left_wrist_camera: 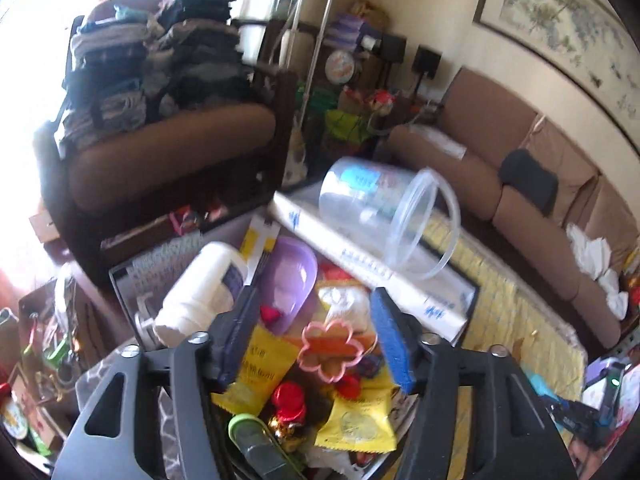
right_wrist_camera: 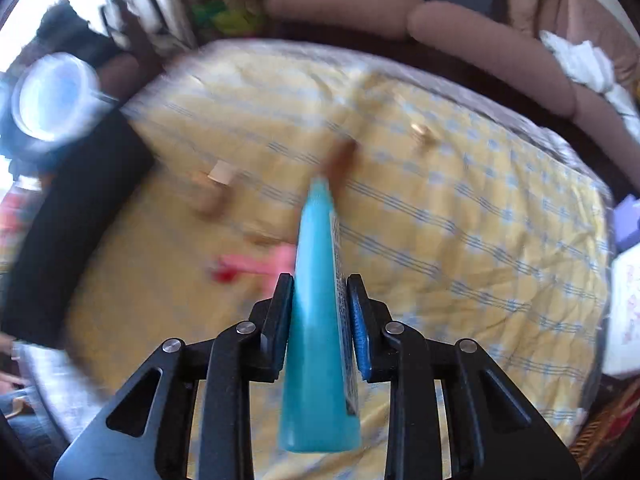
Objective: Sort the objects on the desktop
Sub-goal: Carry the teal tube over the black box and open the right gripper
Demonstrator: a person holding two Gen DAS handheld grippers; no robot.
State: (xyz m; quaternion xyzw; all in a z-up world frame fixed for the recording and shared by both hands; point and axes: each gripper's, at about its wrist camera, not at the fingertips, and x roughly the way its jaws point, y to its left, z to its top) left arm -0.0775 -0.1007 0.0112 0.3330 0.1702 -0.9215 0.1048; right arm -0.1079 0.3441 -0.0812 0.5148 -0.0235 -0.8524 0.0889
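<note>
- Looking along my left gripper (left_wrist_camera: 316, 344), I see its jaws standing apart with nothing between the pads; they hang above a heap of small things.
- Just ahead of the fingers lies a pink flower-shaped ring (left_wrist_camera: 328, 350), with yellow packets (left_wrist_camera: 256, 368) under and beside it and a red foil sweet (left_wrist_camera: 287, 398) nearer to me.
- Beyond the left finger a white bottle (left_wrist_camera: 200, 284) lies on its side next to a purple bowl (left_wrist_camera: 290, 276); further ahead and to the right a clear plastic tub (left_wrist_camera: 384, 216) lies tipped on a long white box (left_wrist_camera: 372, 264).
- Along my right gripper (right_wrist_camera: 320, 320), the jaws are clamped on a blue tube (right_wrist_camera: 316, 320), which points away from me over the yellow quilted cloth (right_wrist_camera: 460, 216).
- Small things on that cloth ahead are too blurred to name.
- I judge I am mid-sort: the tube is being carried and needs a place to be set down, while my left gripper must pick one piece from the heap without snagging its neighbours.
</note>
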